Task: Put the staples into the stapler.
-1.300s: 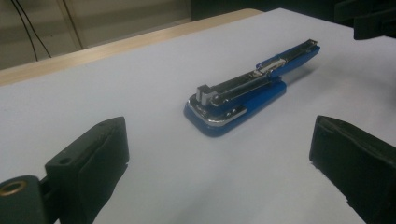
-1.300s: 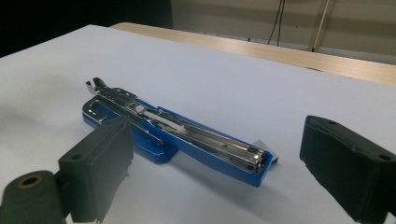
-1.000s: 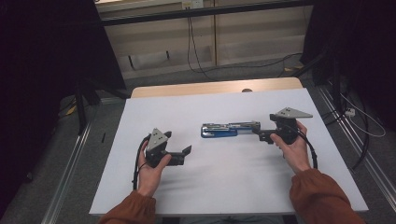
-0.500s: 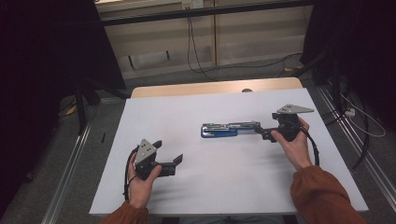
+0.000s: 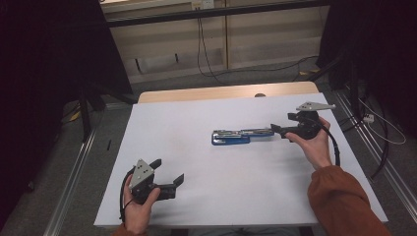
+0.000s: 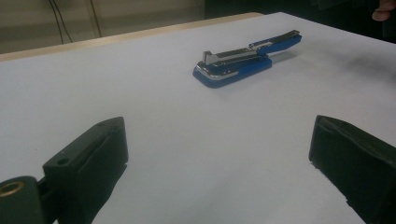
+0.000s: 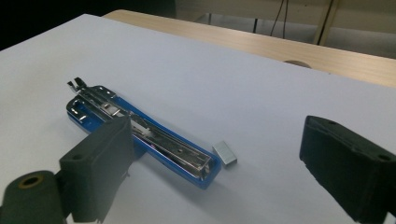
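A blue stapler (image 5: 241, 136) lies opened out flat on the white table top (image 5: 196, 123), a little right of centre. Its metal staple channel faces up in the right gripper view, stapler (image 7: 144, 135), with a small block of staples (image 7: 224, 154) beside its near end. My right gripper (image 5: 278, 132) is held just right of that end; its jaws (image 7: 217, 130) stand wide, have just been closing slightly, and press on nothing. My left gripper (image 5: 168, 170) hovers open near the front left corner, far from the stapler (image 6: 243, 63), with bare table between its jaws (image 6: 219, 128).
A wooden table edge (image 5: 221, 92) runs along the back, beyond the white sheet. Metal rails (image 5: 74, 167) flank the table on both sides. Cables (image 5: 378, 132) lie on the floor at the right. Dark curtains hang at the left and right.
My left gripper has drawn back toward the front left corner of the table. My right gripper has shifted slightly right, off the stapler's end. The stapler has stayed put.
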`<state>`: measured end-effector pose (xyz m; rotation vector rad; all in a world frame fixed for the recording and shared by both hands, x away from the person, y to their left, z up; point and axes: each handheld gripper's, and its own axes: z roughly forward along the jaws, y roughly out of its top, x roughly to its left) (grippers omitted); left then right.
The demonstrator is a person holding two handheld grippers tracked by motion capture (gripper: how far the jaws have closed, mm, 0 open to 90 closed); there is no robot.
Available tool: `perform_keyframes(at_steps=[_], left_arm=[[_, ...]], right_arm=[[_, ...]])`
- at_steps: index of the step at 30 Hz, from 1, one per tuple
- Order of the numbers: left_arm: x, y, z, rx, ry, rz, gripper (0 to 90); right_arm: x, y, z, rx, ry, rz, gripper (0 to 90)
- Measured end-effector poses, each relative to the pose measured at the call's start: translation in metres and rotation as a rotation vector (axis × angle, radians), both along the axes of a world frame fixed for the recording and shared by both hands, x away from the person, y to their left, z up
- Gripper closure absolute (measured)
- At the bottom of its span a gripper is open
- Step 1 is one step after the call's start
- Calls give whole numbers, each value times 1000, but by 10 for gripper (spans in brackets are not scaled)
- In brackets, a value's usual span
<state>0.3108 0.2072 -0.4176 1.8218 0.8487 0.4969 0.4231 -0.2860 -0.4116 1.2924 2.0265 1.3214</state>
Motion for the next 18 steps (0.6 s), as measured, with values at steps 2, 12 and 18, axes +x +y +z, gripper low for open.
perform_keyframes(at_steps=[2, 12, 18], left_arm=[[1, 2, 0, -12, 2, 15, 47], [7, -1, -1, 2, 5, 24, 46], [7, 1, -2, -17, 13, 46, 43]], right_arm=[[1, 0, 0, -5, 1, 0, 129], [21, -4, -1, -15, 18, -9, 205], [28, -1, 4, -32, -8, -10, 199]])
